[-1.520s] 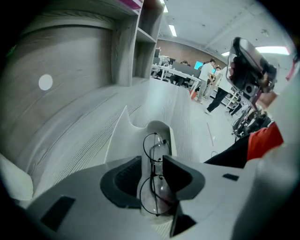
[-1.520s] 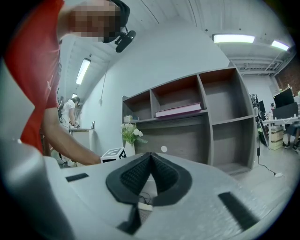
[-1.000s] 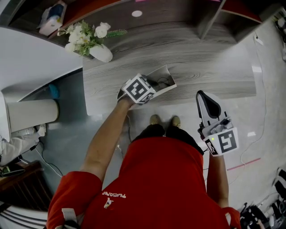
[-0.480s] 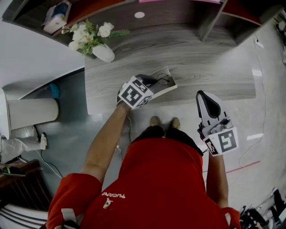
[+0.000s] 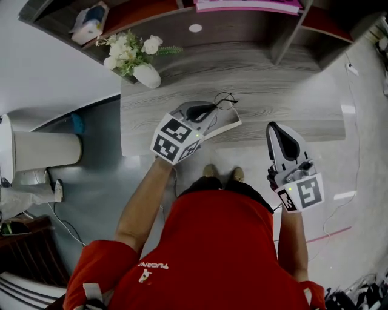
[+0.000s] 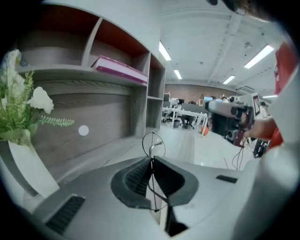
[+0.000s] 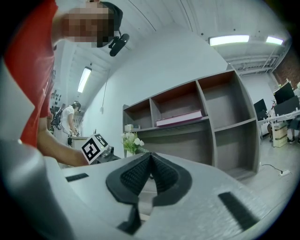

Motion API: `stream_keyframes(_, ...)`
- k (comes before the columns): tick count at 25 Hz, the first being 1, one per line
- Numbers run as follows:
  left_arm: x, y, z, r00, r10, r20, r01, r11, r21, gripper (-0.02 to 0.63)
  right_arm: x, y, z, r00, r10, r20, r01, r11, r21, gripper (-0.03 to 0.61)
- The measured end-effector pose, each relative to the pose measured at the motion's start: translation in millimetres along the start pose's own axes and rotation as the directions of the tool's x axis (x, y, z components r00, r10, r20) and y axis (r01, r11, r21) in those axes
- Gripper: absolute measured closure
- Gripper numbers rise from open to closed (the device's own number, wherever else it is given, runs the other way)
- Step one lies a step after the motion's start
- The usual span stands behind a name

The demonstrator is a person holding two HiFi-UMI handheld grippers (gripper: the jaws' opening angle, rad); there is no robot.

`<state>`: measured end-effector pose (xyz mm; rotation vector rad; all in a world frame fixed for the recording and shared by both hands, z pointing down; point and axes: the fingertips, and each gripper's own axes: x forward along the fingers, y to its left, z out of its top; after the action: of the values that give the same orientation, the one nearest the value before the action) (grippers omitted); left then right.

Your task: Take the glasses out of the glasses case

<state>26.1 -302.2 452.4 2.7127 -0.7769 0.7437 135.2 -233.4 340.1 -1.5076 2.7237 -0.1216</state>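
Thin wire-framed glasses (image 5: 225, 100) hang above the grey wooden desk (image 5: 291, 97), pinched by their frame in my left gripper (image 5: 206, 111). Its jaws are closing on the wire. In the left gripper view the round lens rim of the glasses (image 6: 153, 142) sticks up past the left gripper (image 6: 152, 161), and the wire runs down between the pads. The white glasses case (image 5: 223, 125) lies open on the desk's near edge, just under that gripper. My right gripper (image 5: 280, 134) is off the desk to the right, held level. In its own view the right gripper (image 7: 150, 164) is shut with nothing in it.
A white vase of flowers (image 5: 136, 57) stands at the desk's back left. A small white disc (image 5: 195, 28) is on the back panel. A pink book (image 5: 248, 6) lies on the shelf above, and a tissue box (image 5: 90, 24) sits on the left shelf. A pale column (image 5: 42, 151) stands on the floor at left.
My left gripper has risen from inside the case and tilted up, carrying the glasses clear of it. The case stays on the desk. The right gripper has barely moved.
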Motion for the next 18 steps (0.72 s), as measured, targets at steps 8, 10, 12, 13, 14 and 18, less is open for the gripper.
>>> stream_keyframes(8,-49.0,-17.1,57.9,0.957,0.056,0.284,-0.043,0.998,-0.050,0.594,-1.8,11.5,23.0,0.998,0.027,0.055,-0.026,1.000,-0.012,0.574)
stream_keyframes(10,-62.1,-21.9,68.5,0.934,0.071,0.351,-0.052,0.997,-0.064,0.594,-3.4,14.8,27.2,0.997,0.033,0.066,-0.033,0.999,-0.012,0.574)
stream_keyframes(12,-74.2,-25.8,77.4,0.907,0.083,0.412,-0.059,0.996,-0.072,0.594,-4.2,18.1,30.1,0.996,0.040,0.074,-0.039,0.999,-0.014,0.574)
stream_keyframes(13,-79.2,-27.2,80.3,0.896,0.089,0.436,-0.063,0.995,-0.074,0.594,-4.2,19.7,31.1,0.996,0.042,0.077,-0.041,0.999,-0.015,0.574)
stream_keyframes(14,-83.5,-28.1,82.3,0.886,0.094,0.455,-0.066,0.995,-0.077,0.594,-4.2,21.3,32.0,0.996,0.044,0.079,-0.043,0.999,-0.015,0.574)
stream_keyframes(18,-99.8,-29.3,91.6,0.863,0.121,0.491,-0.083,0.992,-0.100,0.594,-4.0,26.6,35.1,0.995,0.050,0.086,-0.048,0.999,-0.016,0.574)
